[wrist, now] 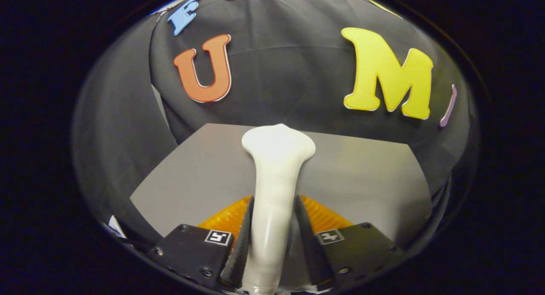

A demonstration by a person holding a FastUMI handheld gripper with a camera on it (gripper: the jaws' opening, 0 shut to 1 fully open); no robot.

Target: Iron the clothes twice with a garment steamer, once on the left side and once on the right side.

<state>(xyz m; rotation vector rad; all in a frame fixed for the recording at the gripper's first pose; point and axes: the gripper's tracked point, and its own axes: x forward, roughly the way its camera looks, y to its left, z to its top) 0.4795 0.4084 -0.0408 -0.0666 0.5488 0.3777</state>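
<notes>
A white garment steamer [274,180] stands up between my two fingers, its slim handle clamped by both of them and its wider head flaring out beyond the fingertips. My gripper [272,220] is shut on that handle. The steamer's head is raised above a grey tabletop [366,180] and points toward the black cloth wall behind it. No garment can be made out in the gripper view.
The grey tabletop spreads on both sides of the steamer, ending at the black cloth wall [281,73] at the back and at its left and right edges. A small white object [116,226] lies low beyond the table's left corner.
</notes>
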